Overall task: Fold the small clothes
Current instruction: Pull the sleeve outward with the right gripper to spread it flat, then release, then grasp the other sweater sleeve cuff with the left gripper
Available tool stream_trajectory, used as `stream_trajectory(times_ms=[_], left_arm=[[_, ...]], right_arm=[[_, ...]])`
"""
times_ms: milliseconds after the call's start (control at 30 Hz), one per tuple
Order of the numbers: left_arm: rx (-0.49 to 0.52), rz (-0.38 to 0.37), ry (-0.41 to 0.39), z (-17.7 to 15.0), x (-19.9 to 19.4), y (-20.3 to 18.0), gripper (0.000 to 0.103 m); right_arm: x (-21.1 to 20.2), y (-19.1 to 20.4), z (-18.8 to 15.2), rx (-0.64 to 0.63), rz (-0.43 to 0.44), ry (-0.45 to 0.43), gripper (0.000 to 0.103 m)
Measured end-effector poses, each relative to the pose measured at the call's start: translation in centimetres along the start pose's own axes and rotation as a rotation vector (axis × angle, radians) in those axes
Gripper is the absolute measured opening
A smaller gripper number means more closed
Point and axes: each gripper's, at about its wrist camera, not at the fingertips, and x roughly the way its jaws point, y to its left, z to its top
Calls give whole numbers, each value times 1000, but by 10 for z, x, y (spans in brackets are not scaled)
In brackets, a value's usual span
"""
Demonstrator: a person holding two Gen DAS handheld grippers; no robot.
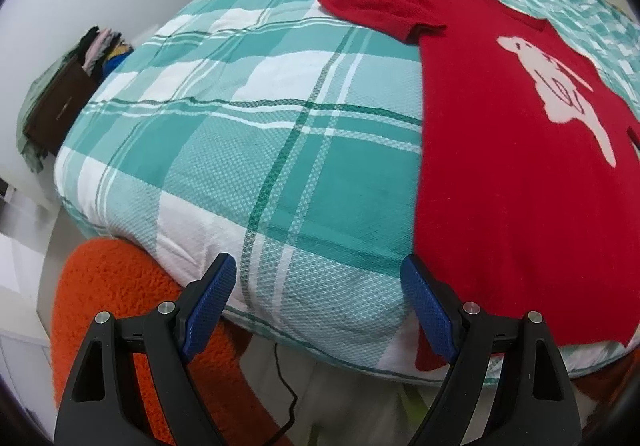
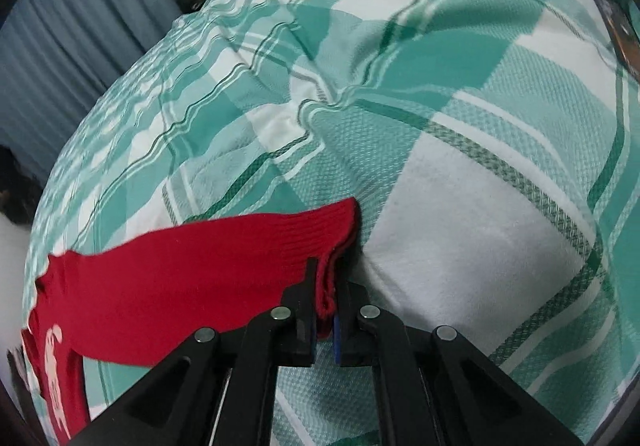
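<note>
Across both views spreads a teal-and-white plaid bedspread (image 1: pixel 256 150), and on its right side lies a red sweater (image 1: pixel 520 182) bearing a white animal figure, with no readable writing. One sleeve (image 1: pixel 380 2) lies bunched at the far end; the other sleeve (image 2: pixel 224 258) is lifted off the cover, its ribbed cuff pinched between the nearly closed jaws of the right gripper (image 2: pixel 326 286). Near the bed's edge, just left of the sweater's hem, the left gripper (image 1: pixel 318 274) hovers wide and empty. Far left, a brown box (image 1: pixel 60 106) holds piled clothes.

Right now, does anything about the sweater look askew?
Yes. The far sleeve lies bunched and folded over itself by the shoulder, not flat. The hem corner hangs off the bed edge. The right gripper pinches the other sleeve's cuff.
</note>
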Motion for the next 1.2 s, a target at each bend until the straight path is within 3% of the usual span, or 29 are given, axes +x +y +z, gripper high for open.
stream_trajectory(times_ms=[33,100,167,367,533,667,833,900,967,1033,1200], left_arm=[[5,0,-3,0,-1,-1,86],[15,-2,-17,0,-5,-2,86],[17,-4,-33,0,-9,-2,86],[20,-6,-96,3,-24,-4,86],[74,-58,-134,14,-33,-21,87],[139,-131,-150,29,-35,-51,89],[243,-165,-180,35,-30,-90,91],[278,-175,-168,31,-21,-103,91],[305,-177,-103,23,-3,-111,91],[292,-183,-94,15,-2,-108,92],[219,-212,-88,16,-20,-69,93]], right_arm=[[0,1,-1,-5,10,7,19],[-6,-3,-3,-10,20,4,49],[-21,-7,-7,-12,16,-29,61],[-88,-10,-36,-26,-74,-190,62],[-130,48,-82,-175,47,-222,64],[-140,135,-145,-372,263,-143,69],[-128,221,-228,-603,425,-16,69],[-122,242,-260,-689,458,35,69],[-112,250,-282,-760,468,91,69],[-99,251,-297,-797,421,142,69],[-90,242,-300,-776,427,184,71]])
